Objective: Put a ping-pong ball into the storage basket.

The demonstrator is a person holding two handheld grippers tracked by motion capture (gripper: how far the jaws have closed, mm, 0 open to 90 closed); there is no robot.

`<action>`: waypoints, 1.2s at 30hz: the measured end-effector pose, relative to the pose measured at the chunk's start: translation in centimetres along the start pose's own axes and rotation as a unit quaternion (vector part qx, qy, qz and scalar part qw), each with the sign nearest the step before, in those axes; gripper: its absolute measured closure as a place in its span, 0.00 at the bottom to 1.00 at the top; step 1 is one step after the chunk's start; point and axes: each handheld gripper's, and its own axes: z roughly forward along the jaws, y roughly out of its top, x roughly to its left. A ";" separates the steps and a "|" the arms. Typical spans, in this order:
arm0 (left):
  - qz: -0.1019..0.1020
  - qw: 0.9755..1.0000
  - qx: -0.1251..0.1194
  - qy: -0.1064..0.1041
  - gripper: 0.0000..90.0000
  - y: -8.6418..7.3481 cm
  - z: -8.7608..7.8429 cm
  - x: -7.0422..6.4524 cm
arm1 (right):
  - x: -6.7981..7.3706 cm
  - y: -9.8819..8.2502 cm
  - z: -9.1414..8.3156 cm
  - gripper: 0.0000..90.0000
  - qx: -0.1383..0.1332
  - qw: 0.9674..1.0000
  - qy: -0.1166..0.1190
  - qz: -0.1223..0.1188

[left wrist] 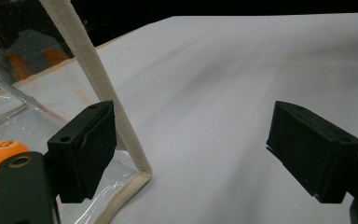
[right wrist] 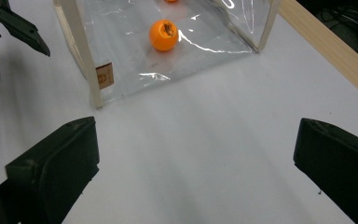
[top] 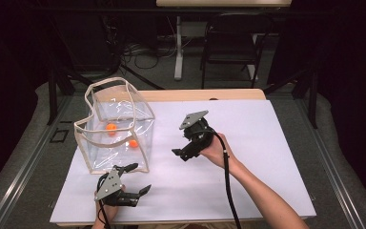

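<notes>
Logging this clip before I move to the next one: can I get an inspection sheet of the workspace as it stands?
Surface: white table top, on a wooden table.
Job's things: clear bag with cream trim, standing open at the left; two orange balls inside.
Clutter: nothing seen.
Grippers: left gripper open, by the bag's near corner; right gripper open, apart from the bag.
Cables: black cable trails along the right forearm.
Surroundings: dark chair, floor cables, black curtains.

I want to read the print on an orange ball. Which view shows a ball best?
The right gripper view: an orange ball sits sharp with dark print facing the camera. The high view shows both tiny; the left gripper view cuts one off at the edge.
</notes>
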 end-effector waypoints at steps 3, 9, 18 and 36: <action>0.000 1.000 0.000 0.000 0.17 0.0 0.0 0.0 | 0.0 -0.8 0.0 0.00 0.004 1.000 -0.005 0.000; 0.001 1.000 0.000 0.001 0.17 0.0 0.0 0.0 | -0.2 -2.5 -0.2 0.00 0.013 1.000 -0.009 0.007; 0.000 1.000 0.000 0.001 0.17 0.0 0.0 0.0 | -0.4 -5.3 -1.0 0.00 0.013 0.999 -0.017 0.026; 0.002 1.000 0.003 0.004 0.17 0.0 0.0 0.0 | 0.0 -9.1 -3.2 0.00 0.016 0.998 -0.037 0.040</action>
